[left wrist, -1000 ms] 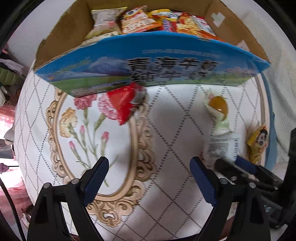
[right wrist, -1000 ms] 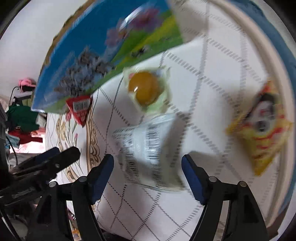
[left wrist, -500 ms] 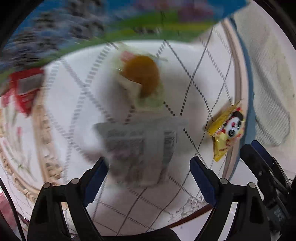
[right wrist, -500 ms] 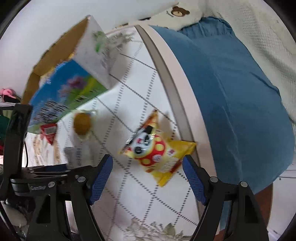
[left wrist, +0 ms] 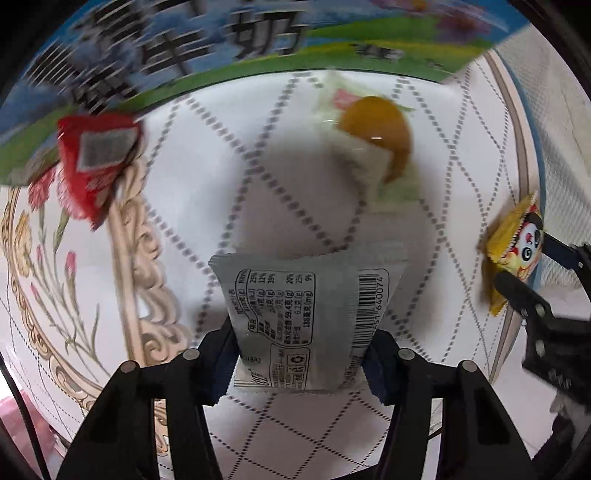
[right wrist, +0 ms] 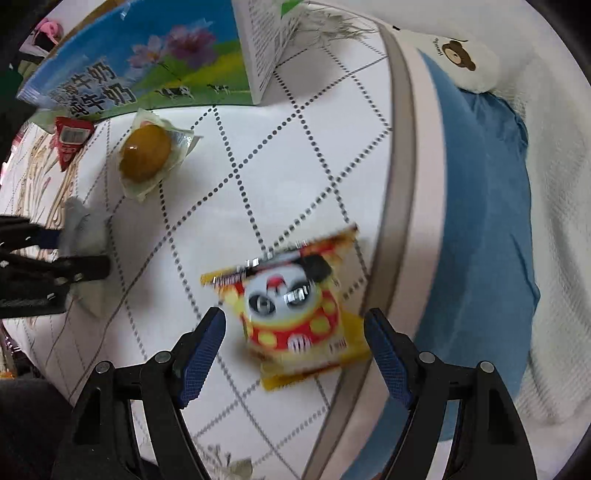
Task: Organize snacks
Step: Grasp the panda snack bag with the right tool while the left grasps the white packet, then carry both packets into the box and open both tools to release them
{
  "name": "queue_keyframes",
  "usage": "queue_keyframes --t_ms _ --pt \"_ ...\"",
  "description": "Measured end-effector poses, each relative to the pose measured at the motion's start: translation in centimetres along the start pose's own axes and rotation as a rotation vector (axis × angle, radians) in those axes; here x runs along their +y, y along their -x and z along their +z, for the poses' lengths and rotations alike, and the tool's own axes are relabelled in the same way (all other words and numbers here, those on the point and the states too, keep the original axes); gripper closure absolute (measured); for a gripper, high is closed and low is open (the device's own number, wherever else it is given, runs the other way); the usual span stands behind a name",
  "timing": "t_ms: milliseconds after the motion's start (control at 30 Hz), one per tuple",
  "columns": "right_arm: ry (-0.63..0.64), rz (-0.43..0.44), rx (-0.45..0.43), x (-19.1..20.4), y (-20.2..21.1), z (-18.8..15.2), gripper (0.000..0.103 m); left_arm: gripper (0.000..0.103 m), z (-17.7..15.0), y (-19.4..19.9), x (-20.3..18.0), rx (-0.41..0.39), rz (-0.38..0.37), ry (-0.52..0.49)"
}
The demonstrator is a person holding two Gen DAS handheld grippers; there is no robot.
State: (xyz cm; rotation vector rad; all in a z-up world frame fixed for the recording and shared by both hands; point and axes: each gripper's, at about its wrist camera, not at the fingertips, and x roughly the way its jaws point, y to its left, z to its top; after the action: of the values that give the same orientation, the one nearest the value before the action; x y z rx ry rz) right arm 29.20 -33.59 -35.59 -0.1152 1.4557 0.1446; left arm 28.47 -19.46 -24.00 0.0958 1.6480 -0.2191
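Tongs w/ blue pads: left gripper (left wrist: 301, 354), jaws just closing, pinches grey packet (left wrist: 308, 314); right gripper (right wrist: 295, 339), closing but unclamped, straddles nearer panda packet (right wrist: 291, 314), lying crosswise near table edge (right wrist: 400, 147).

Left gripper (left wrist: 299, 363) pointing down, fingers just closed, gripping; right gripper (right wrist: 295, 343) down, fingers apart, narrowing.

This looks like a home, likely a bedroom or living room. A quilted white cloth (right wrist: 295, 155) with dotted diamonds and a flower border covers the surface. Just beside the cloth's edge lies a blue blanket (right wrist: 487, 221), and beyond that a white cushion with a bear print (right wrist: 458, 55). Loose clothes (right wrist: 44, 33) pile up past the cloth's far corner.
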Motion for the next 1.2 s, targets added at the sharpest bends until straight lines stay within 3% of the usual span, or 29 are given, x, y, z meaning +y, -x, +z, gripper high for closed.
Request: queue_keyframes --t_ms 67,167,333,467,633,733,833,900,1000,1200 --pt "-0.085 0.066 0.025 -0.8 -1.2 0.7 0.042 0.048 -0.2 0.2 0.4 -0.005 0.006 0.009" --pt "-0.307 0.239 0.060 -2.2 -2.0 0.9 0.043 0.048 -0.6 0.6 1.3 -0.020 0.029 0.023" --pt "-0.407 0.411 0.112 -0.3 -2.0 0.9 0.043 0.048 -1.2 0.1 2.7 -0.011 0.014 0.043" --pt "-0.340 0.321 0.089 1.7 -1.7 1.4 0.037 0.047 -1.5 -1.2 2.3 -0.009 -0.015 0.077" --pt "-0.314 0.290 0.067 2.4 -0.9 1.0 0.034 0.047 -1.9 -1.5 2.0 -0.021 -0.007 0.083" --pt "-0.308 0.278 0.059 3.0 -0.5 0.9 0.034 0.047 -2.7 -0.7 5.0 -0.027 -0.011 0.084" --pt "-0.311 0.249 0.047 4.2 -1.0 -0.4 0.040 0.047 -4.9 0.6 8.9 -0.036 -0.009 0.089" --pt "-0.310 0.230 0.023 4.6 -1.5 -0.5 0.044 0.050 -4.5 0.8 10.2 -0.043 -0.001 0.092" --pt "-0.326 0.216 -0.009 5.2 -1.1 -1.0 0.048 0.056 -4.7 1.7 10.6 -0.060 0.000 0.092" --pt "-0.324 0.269 -0.061 6.1 1.5 -1.0 0.052 0.057 -5.3 5.3 11.1 -0.121 -0.037 0.085"
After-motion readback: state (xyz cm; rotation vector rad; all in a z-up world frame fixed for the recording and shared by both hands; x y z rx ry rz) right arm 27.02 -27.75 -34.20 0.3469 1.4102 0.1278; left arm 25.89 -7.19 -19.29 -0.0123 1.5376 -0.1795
